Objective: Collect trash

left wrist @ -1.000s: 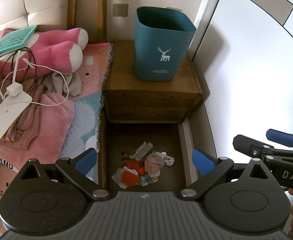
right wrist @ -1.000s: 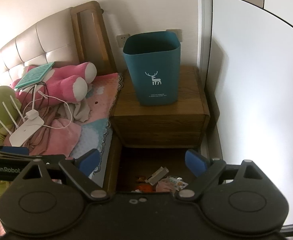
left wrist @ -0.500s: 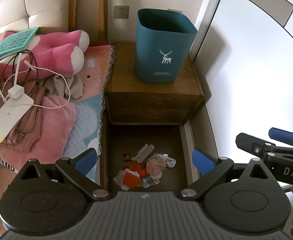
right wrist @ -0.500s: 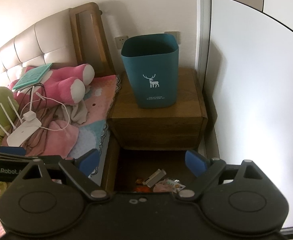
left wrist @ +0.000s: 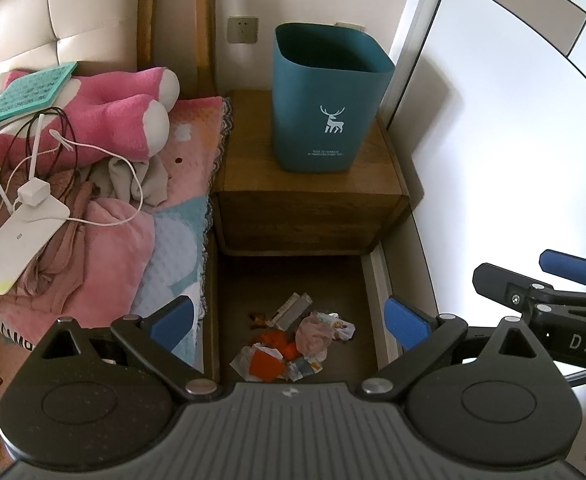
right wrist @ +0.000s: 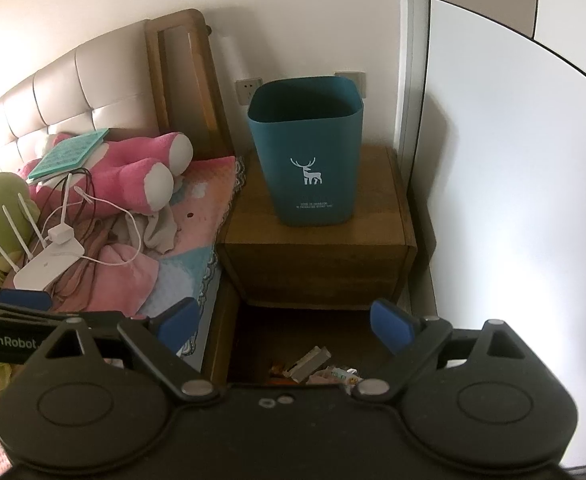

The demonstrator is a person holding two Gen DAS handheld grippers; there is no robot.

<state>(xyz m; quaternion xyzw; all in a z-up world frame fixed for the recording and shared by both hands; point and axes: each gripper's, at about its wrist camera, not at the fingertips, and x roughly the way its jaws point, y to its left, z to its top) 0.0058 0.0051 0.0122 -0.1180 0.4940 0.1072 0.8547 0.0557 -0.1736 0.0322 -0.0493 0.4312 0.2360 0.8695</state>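
Trash (left wrist: 293,340) lies on the floor between bed (left wrist: 173,248) and wall, below and ahead of both tongs, no clear long axis. Left tongs (left wrist: 289,318) sit right over it, nearer; right tongs (right wrist: 287,324) higher. Both wide open, empty. Bin (left wrist: 329,100) on surface (left wrist: 245,176) beyond.

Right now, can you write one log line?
left gripper: open | right gripper: open | trash pile: floor | bin: on nightstand
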